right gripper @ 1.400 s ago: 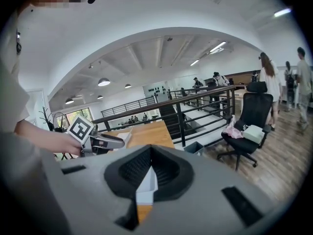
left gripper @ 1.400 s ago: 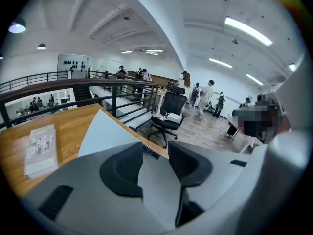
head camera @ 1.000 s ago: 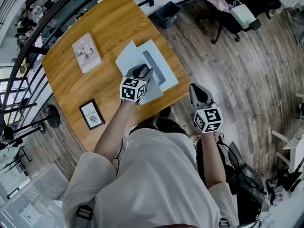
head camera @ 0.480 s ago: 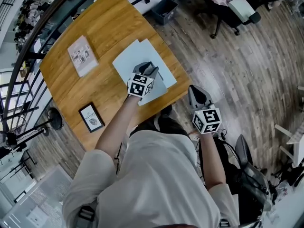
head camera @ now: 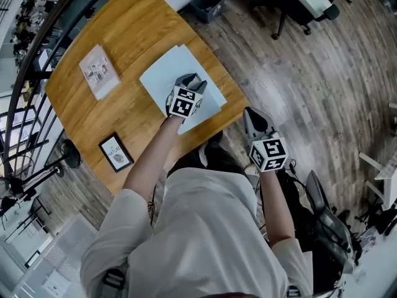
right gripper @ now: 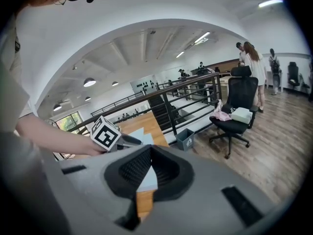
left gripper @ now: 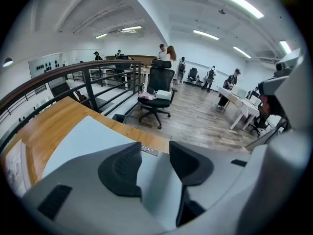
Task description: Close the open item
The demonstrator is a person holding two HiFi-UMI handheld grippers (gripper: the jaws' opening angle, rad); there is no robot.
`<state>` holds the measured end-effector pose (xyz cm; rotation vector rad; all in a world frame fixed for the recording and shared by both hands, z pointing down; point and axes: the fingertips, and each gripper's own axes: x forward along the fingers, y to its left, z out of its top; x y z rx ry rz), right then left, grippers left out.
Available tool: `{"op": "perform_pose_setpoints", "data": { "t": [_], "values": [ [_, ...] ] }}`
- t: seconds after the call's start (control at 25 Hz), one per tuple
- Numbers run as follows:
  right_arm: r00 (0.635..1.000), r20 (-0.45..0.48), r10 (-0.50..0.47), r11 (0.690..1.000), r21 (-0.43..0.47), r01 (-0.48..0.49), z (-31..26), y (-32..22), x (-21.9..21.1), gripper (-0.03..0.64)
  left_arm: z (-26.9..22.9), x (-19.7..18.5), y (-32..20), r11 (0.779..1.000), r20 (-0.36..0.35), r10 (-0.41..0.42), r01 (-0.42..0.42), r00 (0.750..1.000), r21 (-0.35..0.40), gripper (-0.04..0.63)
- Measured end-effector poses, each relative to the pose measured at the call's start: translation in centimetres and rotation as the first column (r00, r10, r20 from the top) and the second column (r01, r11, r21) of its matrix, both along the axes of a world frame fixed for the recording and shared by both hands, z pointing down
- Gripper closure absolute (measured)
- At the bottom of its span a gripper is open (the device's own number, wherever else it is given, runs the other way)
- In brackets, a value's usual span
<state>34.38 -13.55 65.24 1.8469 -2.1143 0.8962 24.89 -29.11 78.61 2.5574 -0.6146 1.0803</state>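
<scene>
A pale blue folder lies flat and closed on the wooden table, near its right edge. My left gripper hovers over the folder's near right part. Its jaws are opening, and nothing is pinched between them. In the left gripper view the folder's cover and a small label show under the left gripper. My right gripper hangs off the table over the wooden floor, jaws together and empty. The right gripper view shows that gripper pointing toward the table's corner.
A magazine lies at the table's far left and a dark framed card at its near left. A dark bin and an office chair stand on the floor beyond the table. A railing runs along the left.
The folder, open with its grey inside showing a second ago, now lies shut and flat. My left gripper moved farther over it and spread its jaws. The right gripper barely moved.
</scene>
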Motion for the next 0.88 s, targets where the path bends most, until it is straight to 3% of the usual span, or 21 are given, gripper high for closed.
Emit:
{"op": "perform_pose_setpoints", "data": {
  "t": [0.28, 0.64, 0.88],
  "values": [
    [1.0, 0.01, 0.007, 1.0, -0.019, -0.007, 1.0, 0.2, 0.6, 0.614, 2.1, 0.9, -0.3, 1.0, 0.042, 0.006, -0.005, 0.999, -0.017, 0.423],
    [1.0, 0.02, -0.004, 0.999, -0.037, 0.005, 2.1, 1.0, 0.5, 0.614, 3.9, 1.6, -0.5, 0.998, 0.155, 0.022, -0.031, 0.988, 0.057, 0.426],
    [1.0, 0.024, 0.002, 0.999, -0.044, -0.001, 2.6, 1.4, 0.2, 0.614, 5.3, 1.6, -0.5, 0.998, 0.179, 0.035, -0.043, 0.983, 0.043, 0.426]
  ]
}}
